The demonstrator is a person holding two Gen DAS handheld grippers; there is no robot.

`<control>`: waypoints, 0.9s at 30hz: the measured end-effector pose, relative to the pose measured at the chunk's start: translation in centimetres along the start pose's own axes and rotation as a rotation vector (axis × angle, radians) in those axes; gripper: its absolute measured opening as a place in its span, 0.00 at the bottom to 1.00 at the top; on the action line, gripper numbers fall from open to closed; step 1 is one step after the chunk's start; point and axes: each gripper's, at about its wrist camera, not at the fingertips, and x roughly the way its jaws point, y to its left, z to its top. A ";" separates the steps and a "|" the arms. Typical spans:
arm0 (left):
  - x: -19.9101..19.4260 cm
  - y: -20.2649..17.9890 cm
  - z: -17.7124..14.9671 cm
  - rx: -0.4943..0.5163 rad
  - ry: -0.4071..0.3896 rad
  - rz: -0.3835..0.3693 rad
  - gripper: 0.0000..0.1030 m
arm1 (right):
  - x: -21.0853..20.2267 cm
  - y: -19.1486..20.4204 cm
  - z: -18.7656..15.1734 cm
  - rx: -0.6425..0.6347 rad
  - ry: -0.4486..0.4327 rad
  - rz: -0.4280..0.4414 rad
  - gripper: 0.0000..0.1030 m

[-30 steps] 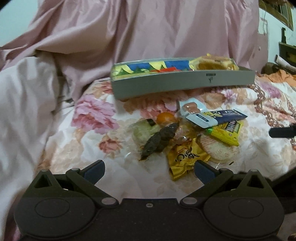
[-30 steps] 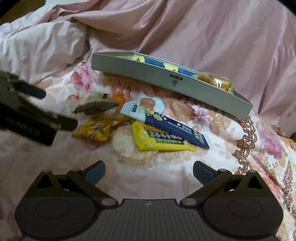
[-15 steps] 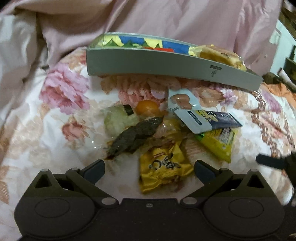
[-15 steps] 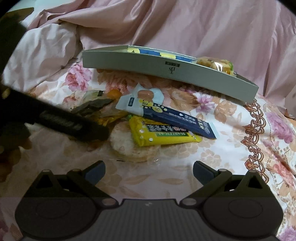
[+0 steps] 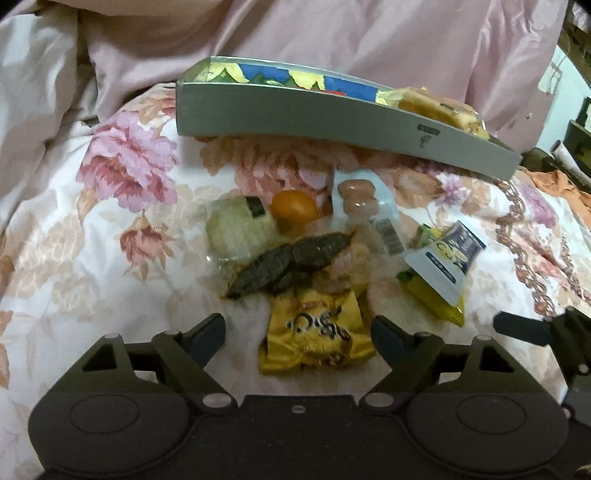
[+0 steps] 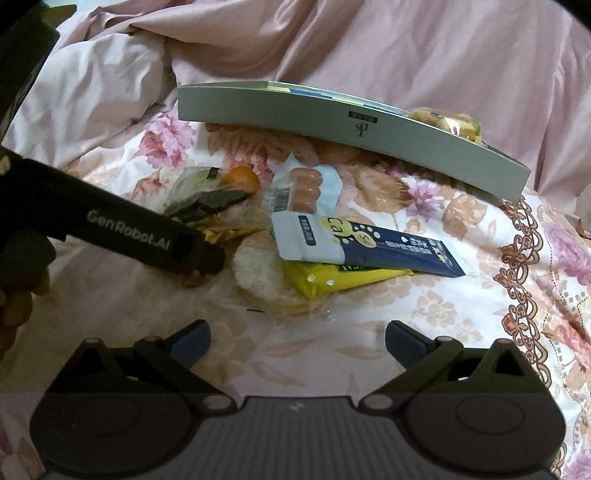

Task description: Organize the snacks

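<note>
The left gripper (image 5: 298, 332) hangs low over the snack pile with its blue-tipped fingers (image 5: 207, 330) spread wide and nothing between them; a crinkled yellow foil snack packet (image 5: 317, 334) lies on the bedding in the gap between the fingers. The right gripper (image 6: 297, 341) is likewise spread wide and empty, poised above bare floral bedspread (image 6: 424, 295) just short of a round pale rice cracker in clear wrap (image 6: 258, 275).

The loose snacks lie heaped together on the bedspread in front of a long grey cardboard tray (image 5: 332, 123). Behind the yellow packet sits a dark brown ridged dried snack (image 5: 291, 262), with a pale green wrapped rice cake (image 5: 240, 229) and a small orange fruit (image 5: 294, 210) beyond it. A clear pack of pink sausages (image 6: 304, 184) rests near the tray wall. A navy-and-white flat sachet (image 6: 365, 242) lies across a yellow bar wrapper (image 6: 343, 278), both touching the cracker.

Inside the tray, a blue-and-yellow patterned package (image 5: 280, 75) fills the left part and a wrapped golden pastry (image 5: 436, 107) sits at the right end. Pink crumpled bedding (image 5: 332, 33) rises behind.
</note>
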 end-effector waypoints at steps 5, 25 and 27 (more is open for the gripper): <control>0.9 -0.4 0.6 -0.010 0.018 -0.007 0.97 | 0.0 0.3 -0.2 -0.011 0.000 -0.002 1.00; -3.5 2.6 -3.0 -0.032 -0.019 -0.056 0.62 | 0.2 -0.7 -0.6 0.113 0.007 0.054 1.00; -3.7 2.5 -3.0 -0.009 -0.018 -0.054 0.62 | 0.3 -0.9 -0.6 0.136 0.006 0.046 1.00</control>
